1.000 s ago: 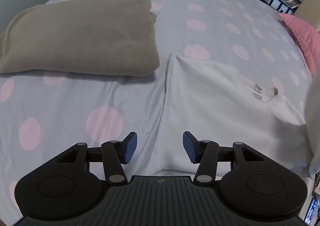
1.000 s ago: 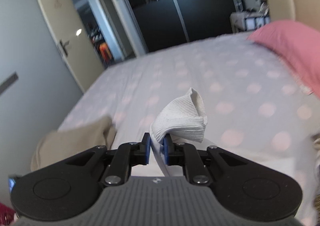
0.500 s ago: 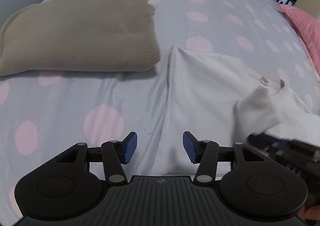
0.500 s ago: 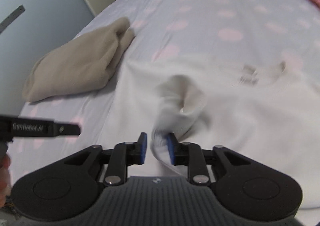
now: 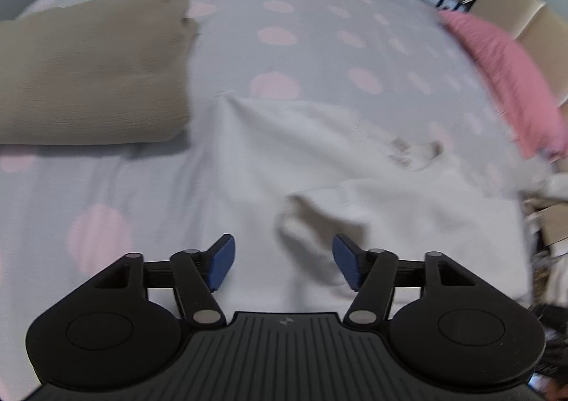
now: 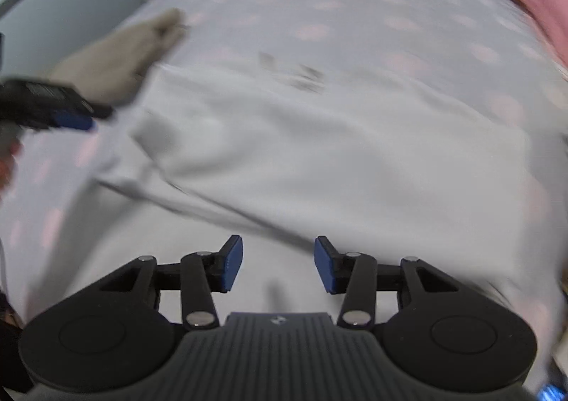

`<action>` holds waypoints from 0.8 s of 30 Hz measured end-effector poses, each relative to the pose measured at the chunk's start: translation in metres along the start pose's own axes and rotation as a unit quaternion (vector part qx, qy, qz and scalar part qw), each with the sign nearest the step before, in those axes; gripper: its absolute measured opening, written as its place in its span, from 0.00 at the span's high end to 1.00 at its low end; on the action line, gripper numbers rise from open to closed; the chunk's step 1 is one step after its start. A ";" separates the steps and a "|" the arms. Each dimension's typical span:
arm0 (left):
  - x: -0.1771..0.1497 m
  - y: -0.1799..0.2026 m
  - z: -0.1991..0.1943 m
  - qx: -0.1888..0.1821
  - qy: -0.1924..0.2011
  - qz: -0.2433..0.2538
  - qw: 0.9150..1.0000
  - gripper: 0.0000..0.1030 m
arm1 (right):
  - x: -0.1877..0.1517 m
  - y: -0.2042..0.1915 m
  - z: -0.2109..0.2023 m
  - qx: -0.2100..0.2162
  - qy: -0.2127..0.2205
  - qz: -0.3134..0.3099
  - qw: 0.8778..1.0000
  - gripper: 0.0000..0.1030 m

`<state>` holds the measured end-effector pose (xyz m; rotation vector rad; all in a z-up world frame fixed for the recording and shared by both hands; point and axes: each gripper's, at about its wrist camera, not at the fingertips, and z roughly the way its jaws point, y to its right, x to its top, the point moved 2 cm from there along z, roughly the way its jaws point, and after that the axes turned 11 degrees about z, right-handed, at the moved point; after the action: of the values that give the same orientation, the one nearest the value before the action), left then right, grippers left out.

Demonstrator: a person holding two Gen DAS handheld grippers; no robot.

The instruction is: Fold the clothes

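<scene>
A white sweatshirt (image 5: 305,148) lies spread on the dotted bed, collar and label to the right. One sleeve (image 5: 333,209) is folded across its body, the cuff (image 5: 301,223) lying just ahead of my left gripper (image 5: 284,264), which is open and empty. In the right wrist view the white sweatshirt (image 6: 337,152) fills the middle, the folded sleeve (image 6: 184,152) running toward the left. My right gripper (image 6: 278,264) is open and empty above the garment's near edge. The left gripper (image 6: 53,109) shows at the left edge of that view.
A folded beige garment (image 5: 88,70) lies at the left on the bed, also in the right wrist view (image 6: 120,56). A pink pillow (image 5: 504,77) lies at the far right. The grey sheet with pink dots (image 5: 284,10) stretches beyond. Furniture and clutter stand past the bed's right edge.
My right gripper carried the sleeve cuff over the sweatshirt's body, opened and let it go. The sleeve now lies folded across the garment. The left gripper stayed open and shifted right.
</scene>
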<state>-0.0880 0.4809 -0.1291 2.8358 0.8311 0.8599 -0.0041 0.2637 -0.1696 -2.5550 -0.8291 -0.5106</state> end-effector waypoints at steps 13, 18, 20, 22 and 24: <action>0.003 0.026 0.055 0.037 -0.068 0.006 0.997 0.94 | -0.021 0.123 -0.015 -0.108 0.023 0.094 0.989 0.53; 0.031 0.030 0.023 0.011 -0.024 -0.002 1.000 0.95 | -0.008 0.119 0.001 -0.123 0.030 0.082 0.989 0.64; 0.046 0.037 0.006 0.003 0.001 0.005 1.000 0.95 | -0.007 0.120 0.003 -0.131 0.027 0.077 0.988 0.83; 0.060 0.041 -0.010 0.000 0.025 0.010 1.000 0.95 | -0.006 0.120 0.001 -0.138 0.027 0.070 0.988 0.87; 0.071 0.039 -0.019 0.008 0.039 0.011 0.999 0.95 | -0.006 0.118 -0.007 -0.145 0.031 0.058 0.987 0.88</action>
<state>-0.0295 0.4823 -0.0693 2.8465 0.8221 0.9776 0.0624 0.1699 -0.1972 -2.8140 -0.6182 -0.7149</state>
